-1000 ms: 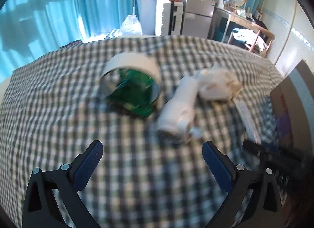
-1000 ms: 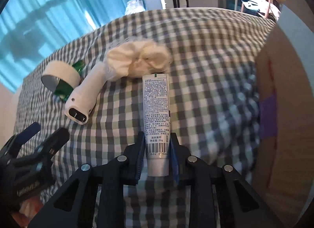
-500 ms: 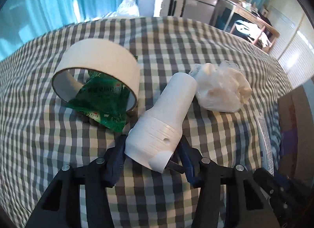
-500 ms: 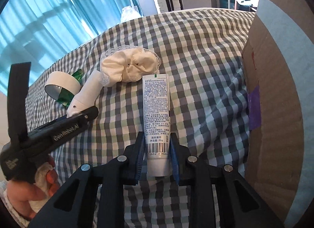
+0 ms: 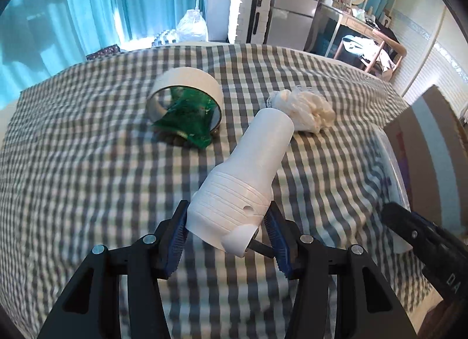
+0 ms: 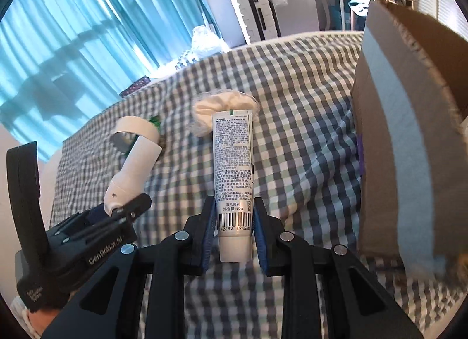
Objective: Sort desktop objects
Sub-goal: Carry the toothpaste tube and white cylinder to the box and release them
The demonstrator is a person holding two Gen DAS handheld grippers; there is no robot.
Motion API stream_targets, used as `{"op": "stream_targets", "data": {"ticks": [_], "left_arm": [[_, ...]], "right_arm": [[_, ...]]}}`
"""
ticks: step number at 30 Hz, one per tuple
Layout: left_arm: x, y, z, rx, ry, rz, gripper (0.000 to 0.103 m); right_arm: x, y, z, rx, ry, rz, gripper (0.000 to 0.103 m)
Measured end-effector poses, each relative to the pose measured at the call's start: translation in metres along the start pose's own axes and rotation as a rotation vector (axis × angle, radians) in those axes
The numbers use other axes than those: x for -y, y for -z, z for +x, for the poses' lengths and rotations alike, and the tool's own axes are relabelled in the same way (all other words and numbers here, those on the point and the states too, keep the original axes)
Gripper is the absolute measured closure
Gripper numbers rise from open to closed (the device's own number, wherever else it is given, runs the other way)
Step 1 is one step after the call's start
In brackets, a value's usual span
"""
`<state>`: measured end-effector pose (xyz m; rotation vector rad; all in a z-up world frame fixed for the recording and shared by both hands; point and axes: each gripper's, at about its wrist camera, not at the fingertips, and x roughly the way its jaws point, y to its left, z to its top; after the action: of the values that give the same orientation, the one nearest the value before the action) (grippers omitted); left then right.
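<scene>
**A:** What is each claw holding?

**B:** The left gripper [image 5: 228, 236] has its blue pads pressed on both sides of the wide end of a white flashlight-shaped device [image 5: 248, 175]. The jaws stand about half open because the body is thick. They closed onto it within the past second, with the device between them. The device is lifted clear of the checked tablecloth [image 5: 73, 178] and points away toward the far right.

**A:** And the other one?

**B:** The right gripper [image 6: 234, 233] is clamped narrowly on the cap end of a white toothpaste tube [image 6: 233, 169], barcode side up. The tube sticks out straight ahead, raised above the cloth.

**A:** What remains on the table?

**B:** Toward the far left lies a roll of white tape [image 5: 187, 90] tipped on its side, with a crumpled green wrapper [image 5: 187, 122] spilling out of its hole toward the near side. To the right of it, just past the device's far end, sits a bunched white cloth [image 5: 307, 111].

**A:** Anything to sort into?

**B:** A cardboard box [image 6: 409, 122] stands at the right edge of the table, close beside the right claw. Its inside is hidden from view.

**A:** The room?

**B:** Blue curtains [image 5: 87, 3] hang at the far left.
</scene>
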<state>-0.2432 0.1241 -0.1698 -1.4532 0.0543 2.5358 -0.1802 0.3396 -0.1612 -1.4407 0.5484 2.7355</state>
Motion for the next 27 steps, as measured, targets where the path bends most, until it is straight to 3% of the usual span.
{"op": "stream_targets", "data": {"ticks": [15, 27], "left_arm": [[-0.002, 0.016, -0.127, 0.140, -0.011, -0.010, 0.050], [0.067, -0.002, -0.179, 0.220, 0.082, 0.063, 0.050]], "right_arm": [[-0.042, 0.029, -0.106, 0.105, -0.047, -0.090, 0.079], [-0.006, 0.007, -0.179, 0.227, 0.009, -0.100, 0.079]]}}
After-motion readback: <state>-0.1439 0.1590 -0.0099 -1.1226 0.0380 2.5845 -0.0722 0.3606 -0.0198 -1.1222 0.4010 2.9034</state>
